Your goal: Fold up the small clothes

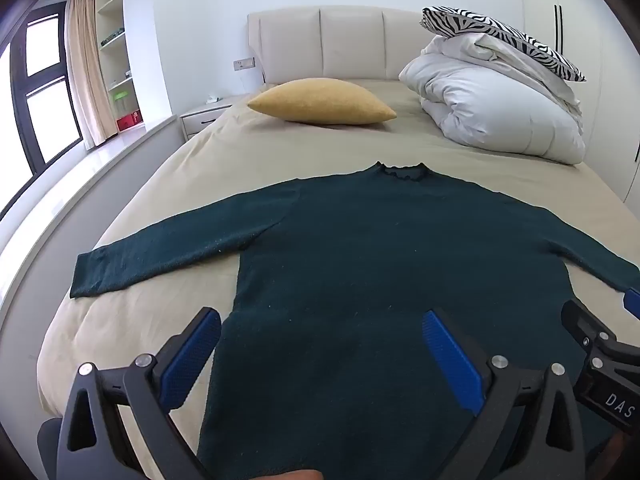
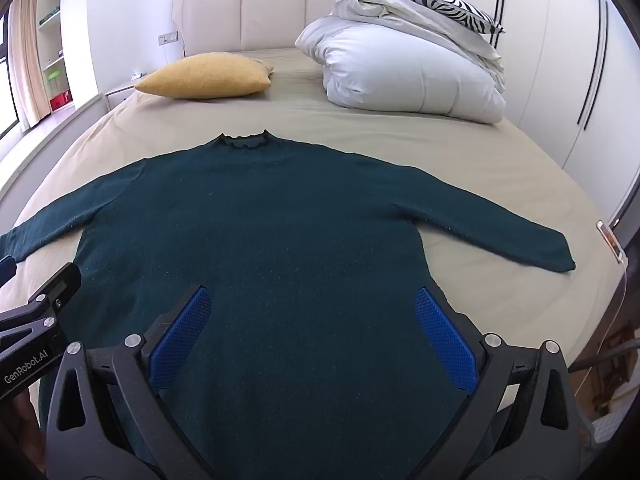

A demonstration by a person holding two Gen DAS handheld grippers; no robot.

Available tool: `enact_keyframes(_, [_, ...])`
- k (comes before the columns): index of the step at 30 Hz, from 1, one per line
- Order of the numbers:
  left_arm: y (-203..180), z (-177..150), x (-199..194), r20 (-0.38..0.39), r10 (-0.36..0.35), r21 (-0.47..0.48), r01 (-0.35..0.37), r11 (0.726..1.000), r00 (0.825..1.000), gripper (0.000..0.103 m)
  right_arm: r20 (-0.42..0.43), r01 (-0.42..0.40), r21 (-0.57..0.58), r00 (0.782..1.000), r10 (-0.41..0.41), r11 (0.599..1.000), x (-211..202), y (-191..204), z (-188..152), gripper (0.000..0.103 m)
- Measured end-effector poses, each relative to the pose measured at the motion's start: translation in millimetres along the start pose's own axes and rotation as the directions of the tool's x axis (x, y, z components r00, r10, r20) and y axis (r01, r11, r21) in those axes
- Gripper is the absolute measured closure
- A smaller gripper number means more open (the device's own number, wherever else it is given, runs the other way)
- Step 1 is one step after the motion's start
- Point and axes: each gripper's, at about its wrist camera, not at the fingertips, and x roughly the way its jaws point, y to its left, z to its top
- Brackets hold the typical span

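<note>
Beige sheets cover the bed (image 1: 280, 152), which fills both views and ends at a padded headboard (image 1: 320, 44) on the far side. One dark green sweater (image 1: 360, 264) lies flat on the near half of the bed. Its long axis runs from the near hem to the far collar, so the collar points to the headboard, and its two sleeves spread out to the left and right. At the far end of the bed there are one yellow pillow (image 1: 320, 102) on the left and one white folded duvet (image 1: 492, 108) on the right, with one zebra-pattern pillow (image 1: 504, 38) on top of the duvet.

Only the left wrist view shows the whole left cuff; only the right wrist view shows the whole right cuff.

The left tool (image 1: 320, 356) is spread wide above the near left part of the sweater and holds nothing. The right tool (image 2: 312, 336) is also spread wide, above the near right part, and holds nothing.
</note>
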Motion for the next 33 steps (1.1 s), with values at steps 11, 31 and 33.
enact_keyframes(11, [-0.7,0.3,-0.5,-0.003,0.0,-0.001,0.0,1.0,1.0,0.0,-0.005,0.002,-0.003,1.0,-0.002,1.0,0.8,0.8,1.1,0.0])
enact_keyframes(31, [4.8,-5.7,5.5,-0.008,-0.002,-0.001,0.001,1.0,1.0,0.0,-0.01,0.003,-0.004,1.0,-0.003,1.0,2.3,-0.9,-4.5,0.0])
enact_keyframes(33, [4.0,-5.2,5.5,-0.008,0.0,-0.001,0.0,1.0,1.0,0.0,-0.011,0.003,-0.005,1.0,-0.003,1.0,2.5,-0.2,-6.2,0.0])
